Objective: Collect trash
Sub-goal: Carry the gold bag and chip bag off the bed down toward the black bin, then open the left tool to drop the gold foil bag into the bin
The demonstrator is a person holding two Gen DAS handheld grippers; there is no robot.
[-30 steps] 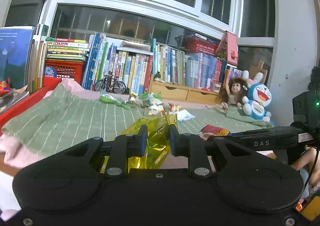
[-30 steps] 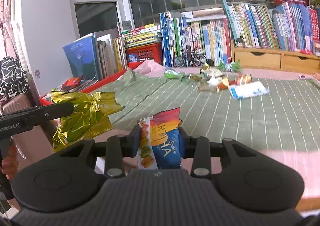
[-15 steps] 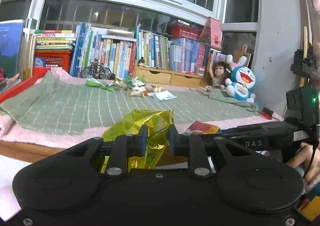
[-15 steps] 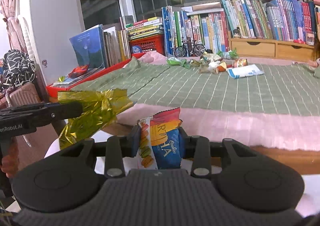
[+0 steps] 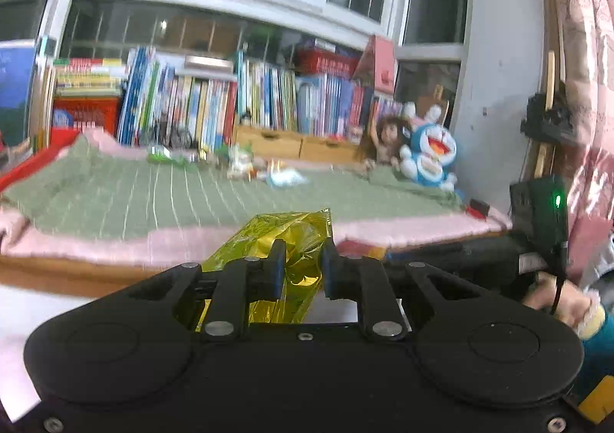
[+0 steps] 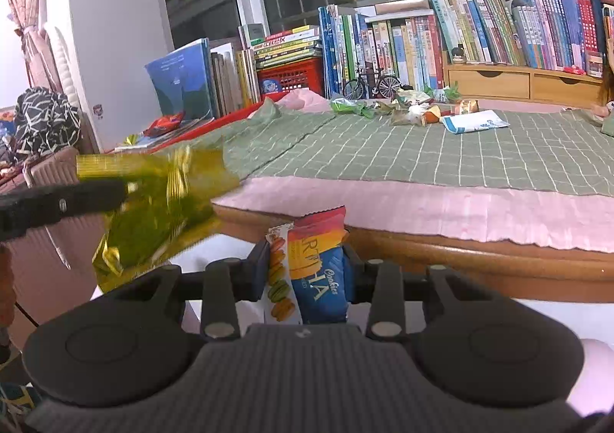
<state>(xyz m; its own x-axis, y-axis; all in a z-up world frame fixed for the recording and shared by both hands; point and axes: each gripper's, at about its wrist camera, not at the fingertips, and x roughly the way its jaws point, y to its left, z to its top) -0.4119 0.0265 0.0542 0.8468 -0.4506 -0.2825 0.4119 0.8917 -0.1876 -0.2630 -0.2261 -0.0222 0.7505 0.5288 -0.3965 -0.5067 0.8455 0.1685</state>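
Item 1. Left gripper: pinching a crinkled gold foil wrapper, held in the air off the near edge of the bed. The right wrist view shows the same gold foil wrapper hanging from the left gripper's arm, blurred.

Item 2. Right gripper: pressed together on a cookie packet, upright between the fingers, below and in front of the bed edge.

Item 3. Remaining trash: a small heap of wrappers and a white-and-blue packet lie on the green checked blanket, far side, near the row of books.

Handling note, as judgement: both pieces look to be in transit to a bin that no view shows. Keep both pinches firm; foil is slippery and light, so carry it level and let go only once it is over the bin.

View differences: the left wrist view alone shows the doll, the blue plush toy and a hand on the other handle. The right wrist view alone shows the packet's printing, the toy bicycle and the sharper layout of the heap.
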